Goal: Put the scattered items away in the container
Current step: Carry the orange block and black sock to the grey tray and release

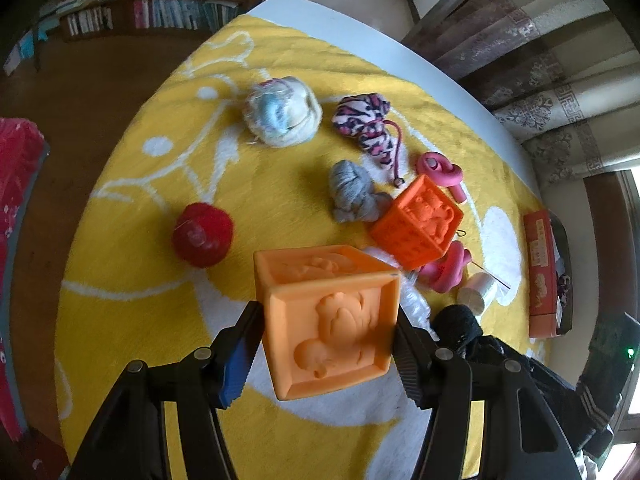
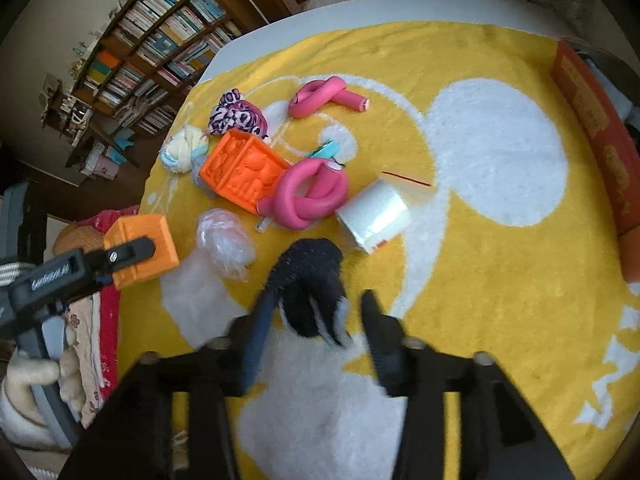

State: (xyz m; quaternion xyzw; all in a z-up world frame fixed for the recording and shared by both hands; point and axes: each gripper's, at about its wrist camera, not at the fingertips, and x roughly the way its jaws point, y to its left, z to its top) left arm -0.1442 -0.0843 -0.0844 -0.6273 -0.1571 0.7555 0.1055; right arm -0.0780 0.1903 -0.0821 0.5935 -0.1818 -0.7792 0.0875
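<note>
My left gripper (image 1: 326, 344) is shut on a light orange embossed cube (image 1: 332, 320) and holds it above the yellow rug; the cube also shows in the right wrist view (image 2: 140, 248). My right gripper (image 2: 316, 316) is open around a black and white sock (image 2: 312, 288), which lies between its fingers; I cannot tell if they touch it. A darker orange cube (image 2: 244, 174) lies among pink foam rollers (image 2: 308, 196). The orange box container (image 2: 596, 128) sits at the rug's right edge.
Scattered on the yellow rug (image 2: 500, 300): a red yarn ball (image 1: 202, 234), a grey yarn skein (image 1: 352, 192), a white-blue bundle (image 1: 282, 110), a pink patterned sock (image 1: 366, 124), a white thread spool (image 2: 374, 214) and a clear plastic wad (image 2: 226, 242). Bookshelves (image 2: 152, 48) stand behind.
</note>
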